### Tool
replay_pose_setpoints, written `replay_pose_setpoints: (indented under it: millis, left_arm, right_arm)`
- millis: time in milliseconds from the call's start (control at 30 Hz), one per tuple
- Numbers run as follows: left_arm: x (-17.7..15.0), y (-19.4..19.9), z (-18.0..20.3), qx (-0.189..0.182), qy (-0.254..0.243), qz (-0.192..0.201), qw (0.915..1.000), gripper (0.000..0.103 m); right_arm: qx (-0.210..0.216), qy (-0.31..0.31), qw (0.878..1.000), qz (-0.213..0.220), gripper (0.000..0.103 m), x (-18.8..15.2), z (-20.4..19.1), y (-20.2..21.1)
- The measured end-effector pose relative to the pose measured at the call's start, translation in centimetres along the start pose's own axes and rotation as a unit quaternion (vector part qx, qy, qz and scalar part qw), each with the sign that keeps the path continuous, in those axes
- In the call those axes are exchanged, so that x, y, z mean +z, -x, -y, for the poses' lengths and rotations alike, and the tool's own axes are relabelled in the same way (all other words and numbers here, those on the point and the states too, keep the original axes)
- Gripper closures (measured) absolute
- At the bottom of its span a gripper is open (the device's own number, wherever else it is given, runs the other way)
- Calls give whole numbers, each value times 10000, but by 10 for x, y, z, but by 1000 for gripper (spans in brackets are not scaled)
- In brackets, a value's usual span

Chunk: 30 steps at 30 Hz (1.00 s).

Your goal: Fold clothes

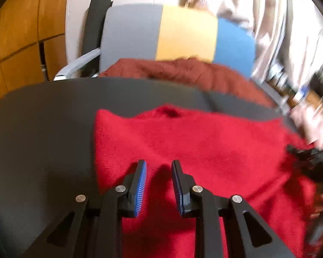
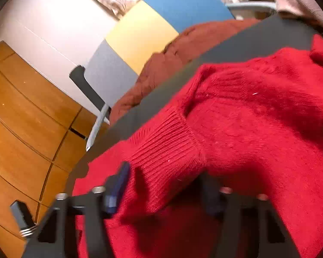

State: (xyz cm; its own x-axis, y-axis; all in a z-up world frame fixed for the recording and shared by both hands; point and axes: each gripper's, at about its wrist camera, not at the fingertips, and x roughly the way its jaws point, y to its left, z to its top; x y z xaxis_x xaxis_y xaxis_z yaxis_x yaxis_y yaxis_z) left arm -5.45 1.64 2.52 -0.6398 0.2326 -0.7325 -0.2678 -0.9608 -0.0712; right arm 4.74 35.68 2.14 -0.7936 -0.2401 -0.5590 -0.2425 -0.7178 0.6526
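A red sweater [image 1: 193, 150] is lying on the dark surface [image 1: 43, 129] before a striped chair [image 1: 183, 34], left gripper [image 1: 159, 167] fingers hovering apart and empty, right gripper [image 2: 163, 185] fingers standing apart around its ribbed cuff [image 2: 168, 142]

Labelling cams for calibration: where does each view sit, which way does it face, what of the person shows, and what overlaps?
Left wrist: on the left tool, angled down over the red sweater on the dark table; fingers apart, empty; a blurred hand at right.
Right wrist: on the right tool, rolled, close over the sweater's ribbed cuff, which lies between its fingers; no body shows.
Shared: sweater, table, the grey-yellow-blue chair, the maroon garment.
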Motion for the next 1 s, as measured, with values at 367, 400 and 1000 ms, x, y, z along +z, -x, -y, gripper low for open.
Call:
replay_pose_setpoints:
  millis: [367,400,1000]
  left_arm:
    - [-14,-9,-49,316,960,-80,9948,80]
    - [-15,-9,-49,322,956,-68,9949,80]
    - [-19,-4,-43,418,874,19,9953,79]
  right_arm:
    - [-529,563,9964,-338,90,-19,-7,9]
    - [-453,515,9972,-294,78,-17,-5,13]
    - [-1095,1519,9809,528,96,26,-43,14]
